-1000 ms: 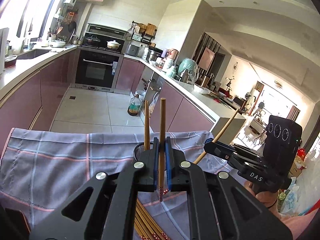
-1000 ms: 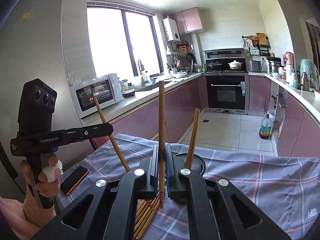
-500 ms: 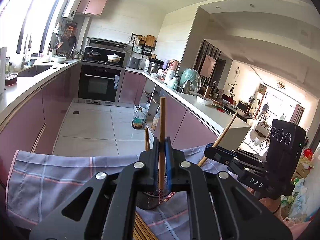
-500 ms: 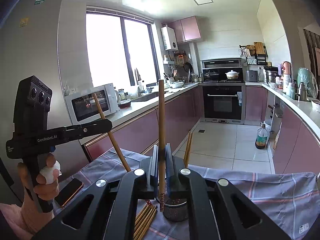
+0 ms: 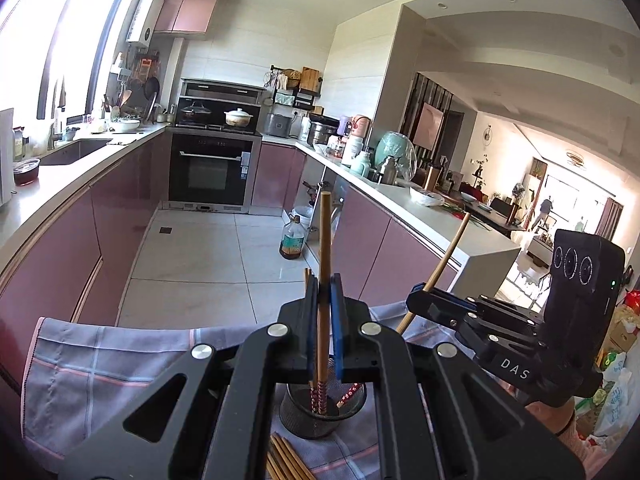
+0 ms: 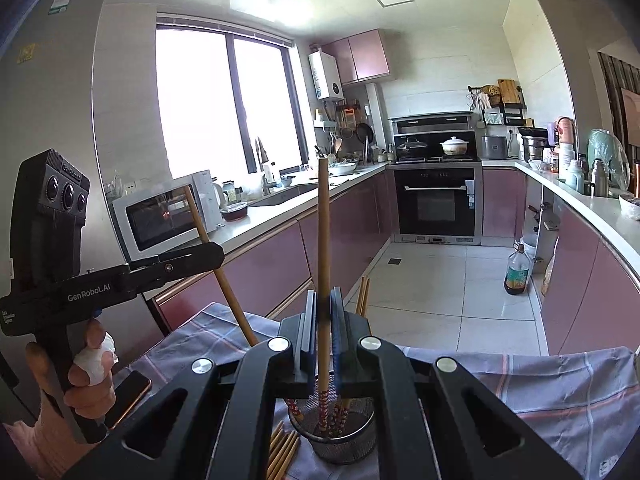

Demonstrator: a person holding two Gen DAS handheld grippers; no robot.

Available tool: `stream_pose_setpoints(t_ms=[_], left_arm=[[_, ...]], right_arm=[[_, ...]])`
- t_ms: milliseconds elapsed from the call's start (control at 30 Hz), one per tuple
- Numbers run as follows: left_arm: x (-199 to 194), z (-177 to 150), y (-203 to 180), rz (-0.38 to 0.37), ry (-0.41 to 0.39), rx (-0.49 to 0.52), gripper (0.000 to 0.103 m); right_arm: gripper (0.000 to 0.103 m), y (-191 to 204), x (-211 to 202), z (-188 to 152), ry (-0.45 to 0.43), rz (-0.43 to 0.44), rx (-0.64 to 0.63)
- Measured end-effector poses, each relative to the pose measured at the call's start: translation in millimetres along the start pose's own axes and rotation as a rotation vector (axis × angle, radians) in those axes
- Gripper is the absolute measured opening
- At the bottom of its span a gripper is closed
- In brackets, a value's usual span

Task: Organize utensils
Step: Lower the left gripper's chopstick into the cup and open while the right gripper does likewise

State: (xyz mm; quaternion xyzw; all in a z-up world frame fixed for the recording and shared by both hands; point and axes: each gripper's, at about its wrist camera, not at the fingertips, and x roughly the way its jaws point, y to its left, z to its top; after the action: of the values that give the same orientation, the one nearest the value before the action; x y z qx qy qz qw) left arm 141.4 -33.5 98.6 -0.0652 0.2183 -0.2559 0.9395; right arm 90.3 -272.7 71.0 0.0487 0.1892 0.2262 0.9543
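Dropping chopsticks into the mesh holder, one per hand.

Left gripper closed tight on one upright chopstick, patterned tip just above the holder on the checked cloth; right gripper pinching a second chopstick the same way. Next, probably: lowering each tip inside the rim, then loosening. More loose chopsticks lying beside the holder.

The cloth is grey-lilac with pink and white checks. Chopsticks are tan wood, their lower ends red with white dots, perhaps flowers. The holder is dark metal mesh. Both grippers are black with blue pads. Far cabinets are dusty pink.
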Motion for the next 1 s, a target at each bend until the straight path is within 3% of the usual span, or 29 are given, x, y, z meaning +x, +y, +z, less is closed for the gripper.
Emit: stream_pose_setpoints(t_ms=[500,1000], left_arm=[[68,-27,2,0.003,0.234,0.057,0.007],[110,-30,26,0.029,0.283,0.007,0.007]], right_arm=[[0.005,-18,57,-27,0.242,-0.021,0.035],[0.009,-26,79,-29,0.257,-0.047,0.074]])
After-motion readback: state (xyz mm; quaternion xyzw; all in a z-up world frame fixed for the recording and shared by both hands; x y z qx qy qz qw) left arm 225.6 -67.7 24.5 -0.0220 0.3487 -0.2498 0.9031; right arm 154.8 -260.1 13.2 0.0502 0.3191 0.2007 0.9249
